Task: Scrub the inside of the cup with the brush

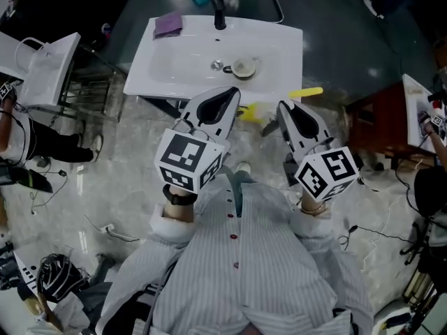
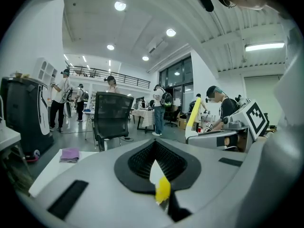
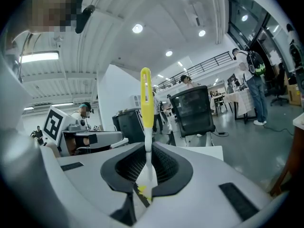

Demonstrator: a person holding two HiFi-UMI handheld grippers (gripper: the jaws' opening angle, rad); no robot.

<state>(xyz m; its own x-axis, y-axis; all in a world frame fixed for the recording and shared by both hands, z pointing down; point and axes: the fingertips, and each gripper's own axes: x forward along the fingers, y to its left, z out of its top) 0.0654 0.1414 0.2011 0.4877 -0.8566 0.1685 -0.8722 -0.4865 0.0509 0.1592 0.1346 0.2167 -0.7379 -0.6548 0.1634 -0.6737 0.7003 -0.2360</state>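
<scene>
Gripping the brush [image 3: 146,122] by its white neck, the right gripper [image 3: 142,182] holds the yellow handle upright above its jaws. The left gripper [image 2: 160,194] is clamped on a small yellow-and-white piece [image 2: 162,188], possibly a sponge. The cup [image 1: 244,67] sits in the sink [image 1: 174,68], ahead of both tips.

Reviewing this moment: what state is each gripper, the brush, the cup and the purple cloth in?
Left gripper: shut on a small white and yellow piece; what it is, unclear.
Right gripper: shut on the brush, most of it sticking out beyond the jaws.
Cup: in the sink near the drain, not held.
Purple cloth: lying on the sink's corner.
</scene>
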